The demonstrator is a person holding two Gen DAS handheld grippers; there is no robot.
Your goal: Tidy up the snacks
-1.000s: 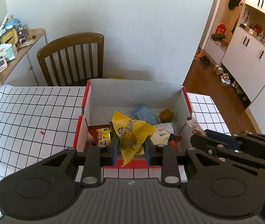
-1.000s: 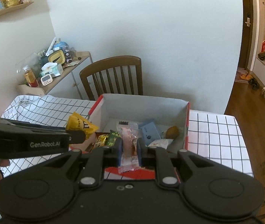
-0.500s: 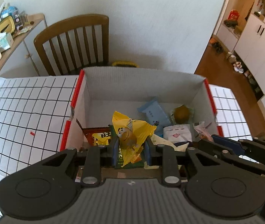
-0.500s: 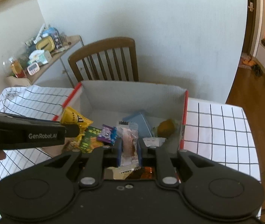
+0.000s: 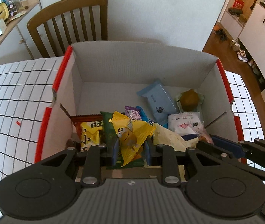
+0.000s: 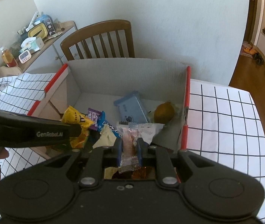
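Box (image 5: 136,63): open top; far-left floor bare. Snacks (image 5: 156,100) crowd near and right floor. Chair (image 5: 69,18) stands just behind; tabletop (image 6: 225,115) free on both sides.

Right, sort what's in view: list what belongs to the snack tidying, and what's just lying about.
Part of the job:
- yellow candy pack in the left gripper
- pink clear-wrapped snack in the right gripper
- cardboard box and the blue packet inside

Lying about:
- wooden chair
- side cabinet clutter
- checked tablecloth
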